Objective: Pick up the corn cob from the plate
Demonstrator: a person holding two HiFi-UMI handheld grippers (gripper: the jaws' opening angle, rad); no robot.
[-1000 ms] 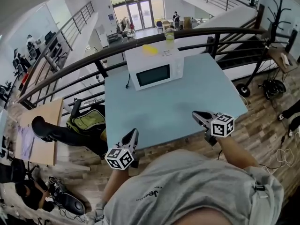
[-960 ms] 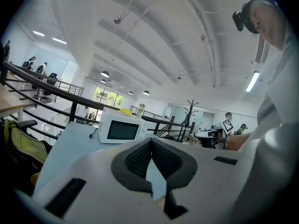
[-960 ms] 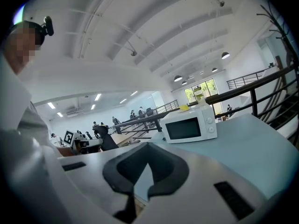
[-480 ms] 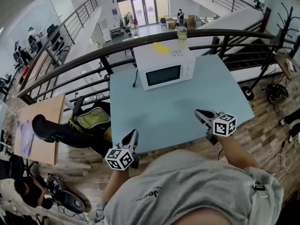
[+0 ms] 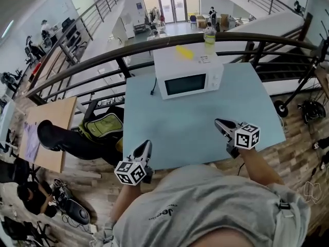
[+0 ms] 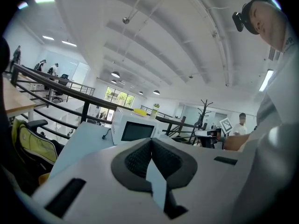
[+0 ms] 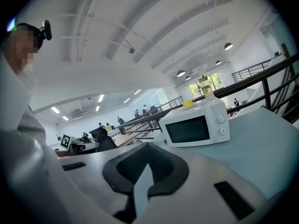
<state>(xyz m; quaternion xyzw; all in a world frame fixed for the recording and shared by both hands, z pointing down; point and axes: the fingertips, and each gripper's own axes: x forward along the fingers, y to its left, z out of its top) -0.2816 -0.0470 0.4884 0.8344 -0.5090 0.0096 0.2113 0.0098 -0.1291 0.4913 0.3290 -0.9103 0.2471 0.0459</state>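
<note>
A yellow corn cob (image 5: 184,52) lies on a plate on top of a white microwave (image 5: 187,77), which stands at the far side of a light blue table (image 5: 180,127). The same corn cob (image 6: 140,111) (image 7: 188,103) appears small and far off in both gripper views. My left gripper (image 5: 147,144) (image 6: 150,141) hovers at the table's near left edge, jaws together, nothing in them. Over the table's near right part, my right gripper (image 5: 218,122) (image 7: 148,146) is shut and empty. Both point toward the microwave, well short of it.
A clear bottle (image 5: 209,37) stands on the microwave beside the plate. A dark railing (image 5: 103,68) runs behind the table, with a drop beyond it. A chair with a green backpack (image 5: 100,130) and a wooden desk (image 5: 49,138) sit to the left.
The table and microwave have come nearer and lower in the head view as the person moved toward them. Both grippers stayed shut out in front of the body.
</note>
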